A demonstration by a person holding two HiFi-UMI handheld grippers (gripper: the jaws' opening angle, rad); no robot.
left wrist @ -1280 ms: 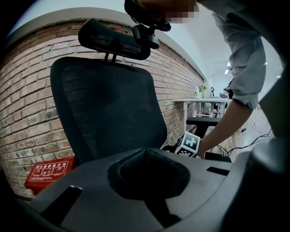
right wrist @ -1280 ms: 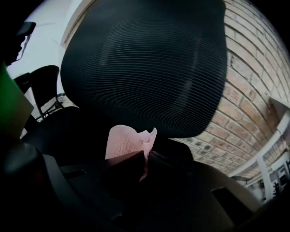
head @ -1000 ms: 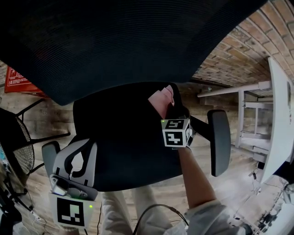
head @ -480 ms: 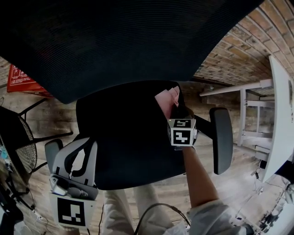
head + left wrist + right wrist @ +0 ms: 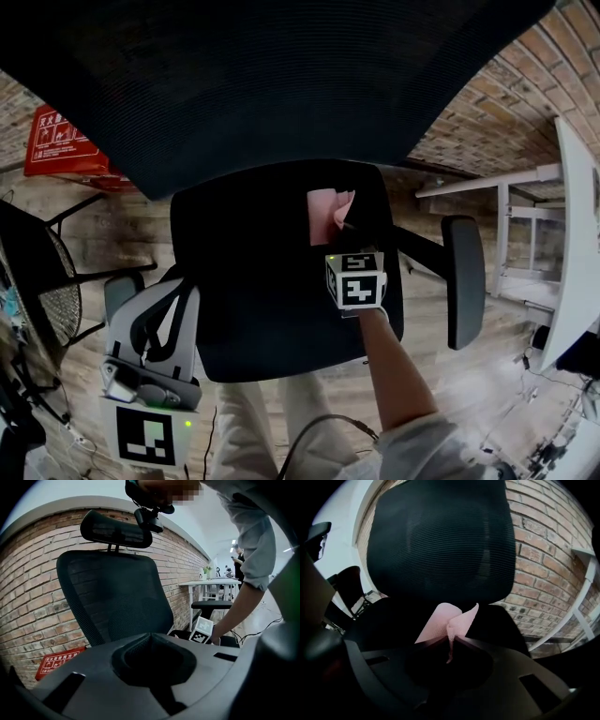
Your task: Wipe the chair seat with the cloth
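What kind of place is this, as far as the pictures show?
Probably an office or workshop room: a black mesh office chair, a white desk by the brick wall, and a wooden floor.

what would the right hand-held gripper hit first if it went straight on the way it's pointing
Probably the chair backrest, low near the seat. The right hand-held gripper, shut on the pink cloth, points across the seat toward it; depth is unclear.

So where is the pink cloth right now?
In the head view the pink cloth lies on the back right part of the chair seat, just below the mesh backrest, with its near edge pinched in the right gripper.
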